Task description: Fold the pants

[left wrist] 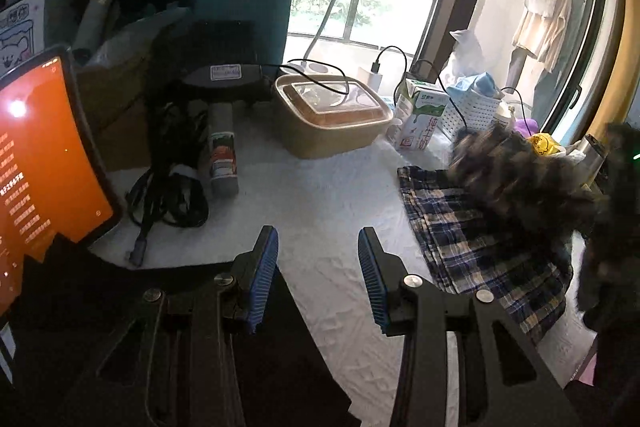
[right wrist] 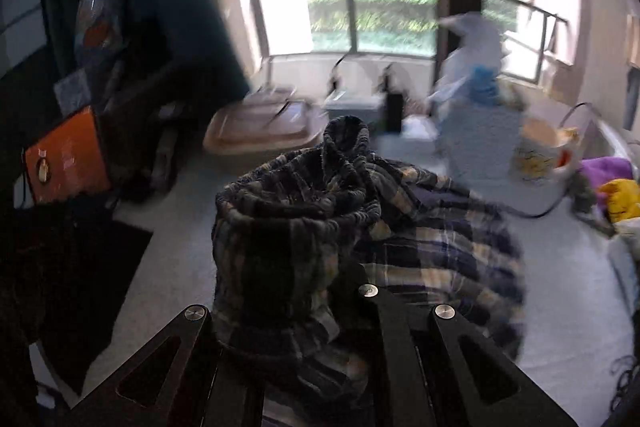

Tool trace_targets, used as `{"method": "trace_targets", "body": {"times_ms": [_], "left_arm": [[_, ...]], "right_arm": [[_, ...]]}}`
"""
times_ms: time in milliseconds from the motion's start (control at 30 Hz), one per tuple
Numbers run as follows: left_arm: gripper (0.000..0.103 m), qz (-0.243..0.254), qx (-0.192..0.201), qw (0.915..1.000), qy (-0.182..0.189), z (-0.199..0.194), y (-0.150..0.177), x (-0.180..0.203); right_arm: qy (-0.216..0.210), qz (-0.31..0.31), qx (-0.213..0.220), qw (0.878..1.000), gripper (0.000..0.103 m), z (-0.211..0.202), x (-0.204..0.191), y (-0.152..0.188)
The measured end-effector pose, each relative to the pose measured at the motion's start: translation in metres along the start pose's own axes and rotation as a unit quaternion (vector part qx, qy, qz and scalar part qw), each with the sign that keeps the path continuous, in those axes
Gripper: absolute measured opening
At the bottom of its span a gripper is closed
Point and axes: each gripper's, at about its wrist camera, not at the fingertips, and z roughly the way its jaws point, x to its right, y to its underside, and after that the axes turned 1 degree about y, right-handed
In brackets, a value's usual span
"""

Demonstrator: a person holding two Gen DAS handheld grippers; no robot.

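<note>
White-covered table [left wrist: 320, 211] crowded along its window edge.
Plaid pants [left wrist: 480, 247] lie partly spread at the right side of the textured cloth. Toward the back sit a lidded tan container [left wrist: 332, 123], a milk carton [left wrist: 420, 119] and a white perforated basket [left wrist: 472, 111]; a black cable bundle [left wrist: 172, 187] and a can [left wrist: 222, 159] lie left.

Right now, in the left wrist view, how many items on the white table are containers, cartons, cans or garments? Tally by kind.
Lidded food containers: 1
Milk cartons: 1
White baskets: 1
Spray cans: 1
Plaid pants: 1
Total: 5
</note>
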Motion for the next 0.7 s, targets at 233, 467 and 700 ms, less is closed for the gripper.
{"method": "trace_targets", "body": {"times_ms": [233,467,700], "left_arm": [[0.042,0.009,-0.016,0.9997,0.016,0.006,0.010,0.010],[0.042,0.017,-0.032,0.9986,0.038,0.022,0.004,0.038],[0.045,0.030,-0.011,0.9970,0.071,0.020,-0.019,0.077]], "right_arm": [[-0.045,-0.032,-0.071,0.996,0.038,0.038,-0.033,0.021],[-0.079,-0.019,-0.058,0.995,0.073,0.007,-0.019,0.028],[-0.116,-0.037,-0.027,0.992,0.074,-0.045,0.000,0.046]]}}
